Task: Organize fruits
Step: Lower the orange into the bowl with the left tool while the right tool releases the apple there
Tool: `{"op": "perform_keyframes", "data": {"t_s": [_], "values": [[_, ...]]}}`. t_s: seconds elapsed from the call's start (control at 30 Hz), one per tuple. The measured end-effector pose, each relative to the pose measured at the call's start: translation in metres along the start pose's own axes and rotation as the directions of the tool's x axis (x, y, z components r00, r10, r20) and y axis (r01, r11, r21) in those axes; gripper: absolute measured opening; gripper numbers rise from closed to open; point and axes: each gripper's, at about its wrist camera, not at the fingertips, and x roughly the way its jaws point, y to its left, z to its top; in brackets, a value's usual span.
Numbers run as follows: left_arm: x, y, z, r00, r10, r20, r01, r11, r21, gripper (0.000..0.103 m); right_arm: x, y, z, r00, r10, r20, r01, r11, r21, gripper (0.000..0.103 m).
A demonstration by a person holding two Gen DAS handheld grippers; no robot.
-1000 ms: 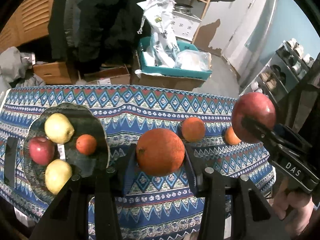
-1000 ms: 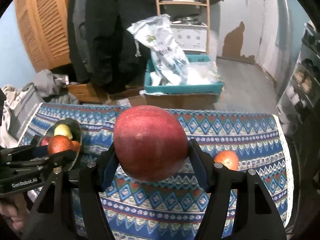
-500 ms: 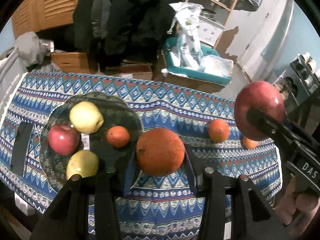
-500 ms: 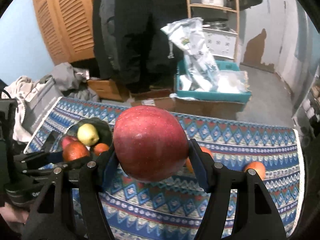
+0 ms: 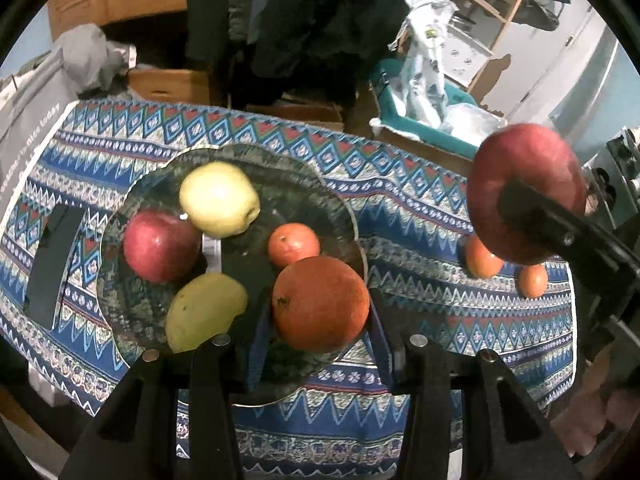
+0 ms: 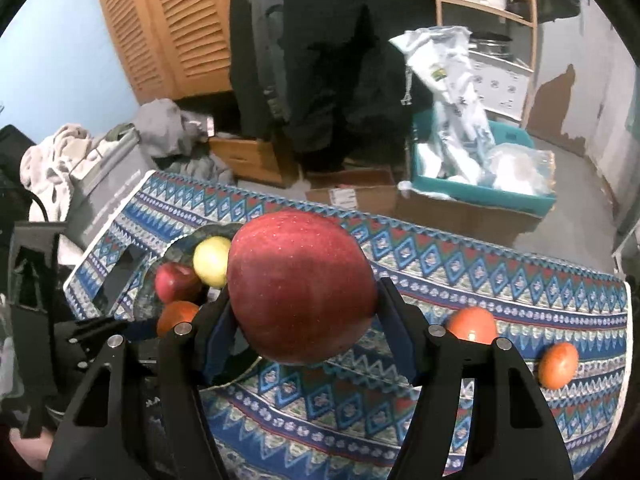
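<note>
My left gripper is shut on a large orange, held above the near right rim of the dark glass plate. On the plate lie a yellow apple, a red apple, a second yellow fruit and a small tangerine. My right gripper is shut on a big red apple, held in the air to the right of the plate. Two small tangerines rest on the patterned cloth at the right.
The table wears a blue patterned cloth. A black flat object lies left of the plate. Beyond the far edge stand cardboard boxes, a teal bin with bags, dark hanging clothes and a wooden shelf. A hand grips the right tool.
Both grippers have moved left over the table with their fruit. The orange now hangs over the plate's edge, and the plate has slid toward the middle of the left wrist view.
</note>
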Motion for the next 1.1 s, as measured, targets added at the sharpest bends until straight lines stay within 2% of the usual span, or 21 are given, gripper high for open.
{"op": "perform_keyframes", "data": {"t_s": [0.17,0.3,0.53,0.9,1.1], "values": [[0.009,0.01,-0.002,1.0,0.01,-0.01,-0.01,1.0,-0.016,0.046,0.014,0.009,0.001,0.999,0.024,-0.026,-0.024,1.0,-0.004,0.067],[0.011,0.018,0.001,1.0,0.012,-0.012,-0.013,0.999,-0.037,0.055,0.024,0.015,0.0,0.998,0.035,-0.05,-0.035,0.999,-0.009,0.067],[-0.001,0.037,0.005,1.0,0.031,0.002,-0.031,0.997,-0.069,0.058,0.038,0.02,-0.004,0.995,0.042,-0.085,-0.043,0.999,-0.018,0.067],[-0.017,0.081,0.004,0.997,0.076,0.026,-0.07,0.982,-0.173,0.059,0.071,0.041,-0.015,0.982,0.064,-0.177,-0.072,0.997,-0.039,0.067],[-0.02,0.09,0.0,0.995,0.094,0.03,-0.087,0.979,-0.183,0.059,0.089,0.054,-0.026,0.97,0.067,-0.232,-0.084,0.994,-0.065,0.067]]}}
